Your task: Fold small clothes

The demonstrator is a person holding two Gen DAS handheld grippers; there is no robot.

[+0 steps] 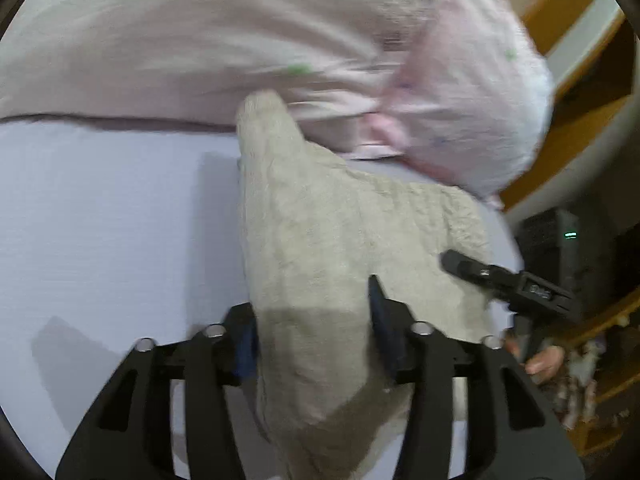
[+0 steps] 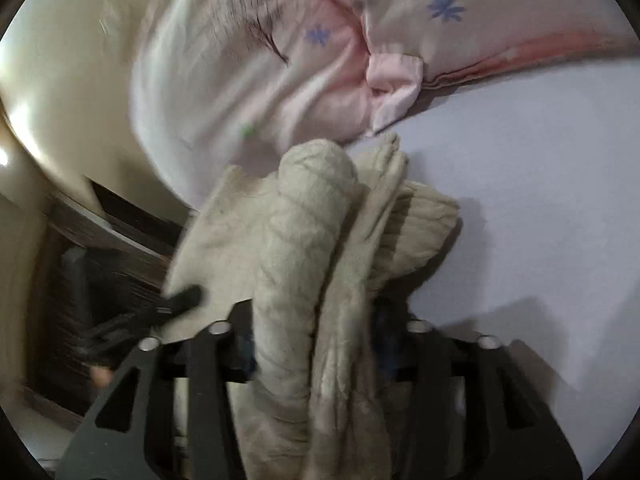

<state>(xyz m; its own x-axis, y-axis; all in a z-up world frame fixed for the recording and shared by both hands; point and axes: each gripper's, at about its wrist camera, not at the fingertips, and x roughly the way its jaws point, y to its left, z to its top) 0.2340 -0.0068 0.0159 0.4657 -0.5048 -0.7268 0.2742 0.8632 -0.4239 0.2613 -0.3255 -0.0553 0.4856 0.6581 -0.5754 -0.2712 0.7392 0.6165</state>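
Observation:
A beige fuzzy garment (image 1: 320, 248) lies bunched on the pale lavender bed sheet (image 1: 100, 220). My left gripper (image 1: 316, 336) is closed on a fold of it, the cloth filling the space between the blue pads. The right gripper shows in the left wrist view (image 1: 500, 276) as a black finger resting on the garment's right side. In the right wrist view my right gripper (image 2: 316, 340) is closed on a rolled bundle of the same garment (image 2: 312, 240), lifted off the sheet (image 2: 520, 200). The left gripper's black finger tip (image 2: 184, 298) shows at the left.
A pink floral quilt (image 1: 280, 40) (image 2: 280, 60) is heaped along the far side of the bed. Wooden furniture (image 1: 580, 100) stands beyond the bed's right edge. A dark device with a green light (image 1: 560, 236) sits low beside the bed.

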